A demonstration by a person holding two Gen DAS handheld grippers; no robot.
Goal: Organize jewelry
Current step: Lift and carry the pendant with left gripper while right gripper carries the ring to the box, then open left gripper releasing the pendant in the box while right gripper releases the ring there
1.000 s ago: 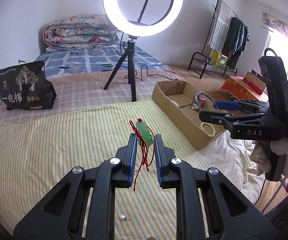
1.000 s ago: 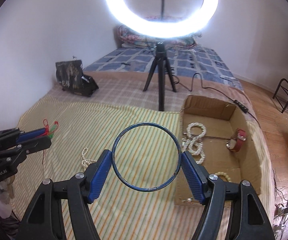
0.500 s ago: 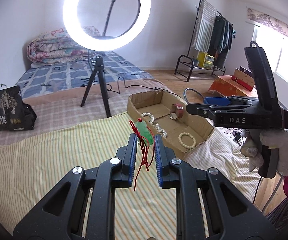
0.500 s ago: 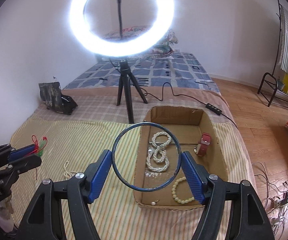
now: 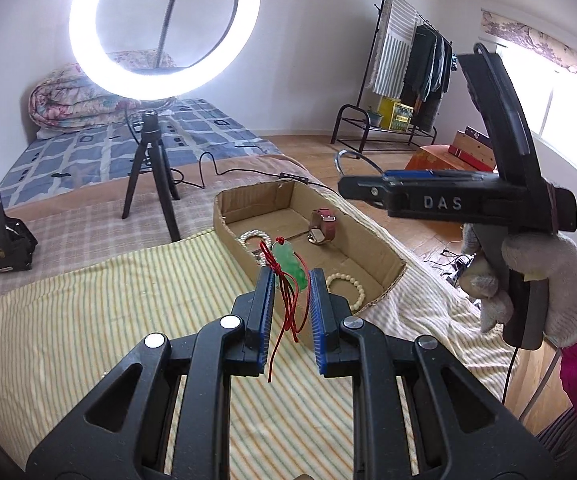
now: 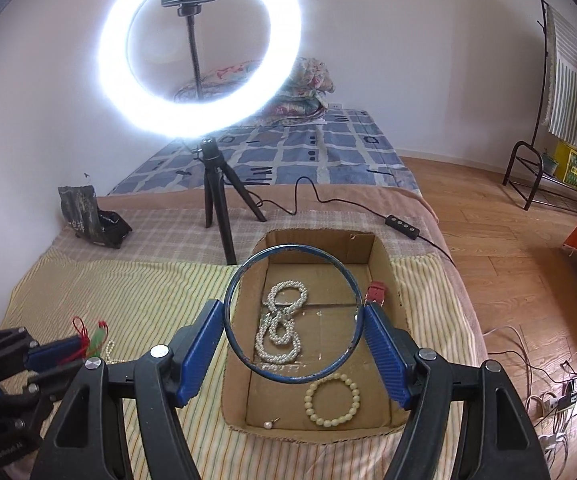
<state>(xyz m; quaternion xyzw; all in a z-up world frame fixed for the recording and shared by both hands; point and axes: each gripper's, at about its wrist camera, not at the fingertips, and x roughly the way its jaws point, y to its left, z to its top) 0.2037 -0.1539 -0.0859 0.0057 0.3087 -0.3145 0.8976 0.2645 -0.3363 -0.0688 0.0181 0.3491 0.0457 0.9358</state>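
Observation:
My left gripper (image 5: 291, 280) is shut on a green jade pendant (image 5: 288, 262) whose red cord hangs down between the blue pads. It hovers at the near left wall of an open cardboard box (image 5: 232, 236). My right gripper (image 6: 292, 316) is shut on a thin blue bangle (image 6: 292, 245), held upright over the box (image 6: 388, 272). Inside the box lie a pearl necklace (image 6: 282, 328), a cream bead bracelet (image 6: 332, 400), a red-strapped watch (image 6: 376, 292) and a small pearl stud (image 6: 267, 424). A gloved hand (image 5: 536, 276) holds the right gripper (image 5: 344, 188).
The box sits on a striped cloth (image 6: 128, 292) on a bed. A lit ring light on a tripod (image 6: 212, 200) stands just behind it, with its cable and switch (image 6: 402, 228) alongside. A pearl strand (image 6: 110, 350) lies on the cloth. The bed's edge drops to wooden floor (image 6: 508, 248) on the right.
Both grippers have swung right towards the cardboard box, which now lies directly ahead and below them. The pendant and the bangle stay gripped as before.

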